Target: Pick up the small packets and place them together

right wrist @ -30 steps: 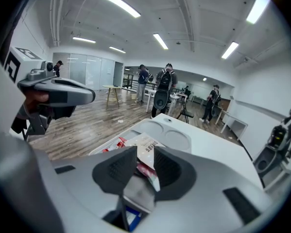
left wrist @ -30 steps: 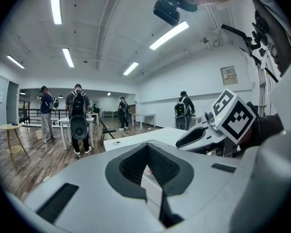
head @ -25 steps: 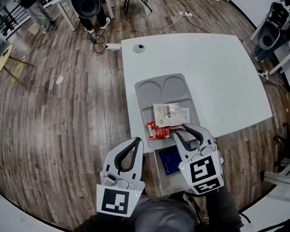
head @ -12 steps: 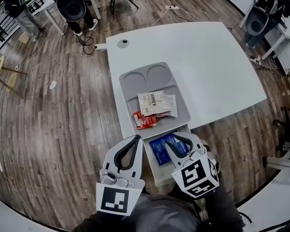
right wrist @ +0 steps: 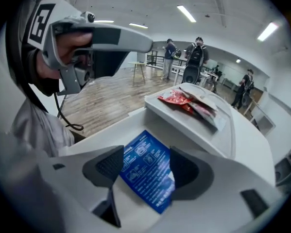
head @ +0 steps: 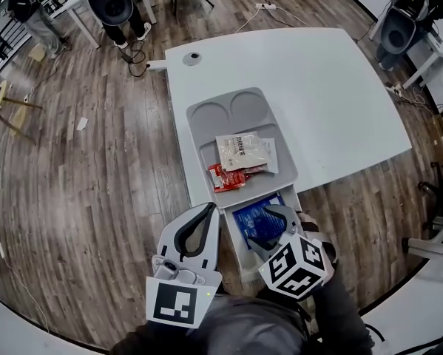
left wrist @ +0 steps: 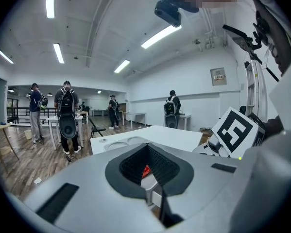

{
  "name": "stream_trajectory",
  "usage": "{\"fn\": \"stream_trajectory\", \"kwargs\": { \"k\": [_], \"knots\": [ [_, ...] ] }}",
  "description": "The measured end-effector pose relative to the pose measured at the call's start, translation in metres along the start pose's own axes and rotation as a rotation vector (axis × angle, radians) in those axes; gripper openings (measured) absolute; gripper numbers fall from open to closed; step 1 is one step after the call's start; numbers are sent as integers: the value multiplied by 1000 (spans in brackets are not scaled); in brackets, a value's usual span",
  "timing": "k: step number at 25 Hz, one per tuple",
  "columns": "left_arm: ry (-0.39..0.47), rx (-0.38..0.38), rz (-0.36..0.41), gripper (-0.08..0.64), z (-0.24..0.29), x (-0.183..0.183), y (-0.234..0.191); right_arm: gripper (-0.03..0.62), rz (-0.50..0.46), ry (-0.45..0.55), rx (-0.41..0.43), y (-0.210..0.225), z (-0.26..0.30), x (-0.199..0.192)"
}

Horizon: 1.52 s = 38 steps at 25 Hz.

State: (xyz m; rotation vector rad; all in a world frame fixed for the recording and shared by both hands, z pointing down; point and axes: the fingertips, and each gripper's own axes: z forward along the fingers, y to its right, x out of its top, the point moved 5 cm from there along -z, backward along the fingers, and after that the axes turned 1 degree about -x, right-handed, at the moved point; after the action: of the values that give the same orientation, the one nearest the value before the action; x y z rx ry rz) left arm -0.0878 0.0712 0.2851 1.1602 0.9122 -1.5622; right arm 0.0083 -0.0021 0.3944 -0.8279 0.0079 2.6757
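Claw [head: 274, 226] nose-down, newly agape astride packet [head: 249, 214]

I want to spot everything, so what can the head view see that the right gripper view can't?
Only the head view shows the two round hollows of the grey plastic tray and the round grey cap in the white table. Only the right gripper view shows long ceiling lights. Both show the flat blue packet, the crinkly red packet and the left gripper. The right gripper has just been opening its jaws; the blue packet lies between them, untouched.
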Motion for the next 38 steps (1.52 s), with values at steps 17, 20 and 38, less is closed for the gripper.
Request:
{"fn": "stream_trajectory", "kwargs": {
  "k": [17, 20, 38],
  "knots": [
    [3, 42, -38, 0, 4, -6, -25, 353, -121, -177, 134, -12, 27, -2],
    [0, 47, -41, 0, 7, -7, -31, 342, -97, -185, 148, -10, 29, 1],
    [10, 58, -52, 0, 6, -11, -32, 20, -45, -127, 124, -7, 22, 5]
  ]
}}
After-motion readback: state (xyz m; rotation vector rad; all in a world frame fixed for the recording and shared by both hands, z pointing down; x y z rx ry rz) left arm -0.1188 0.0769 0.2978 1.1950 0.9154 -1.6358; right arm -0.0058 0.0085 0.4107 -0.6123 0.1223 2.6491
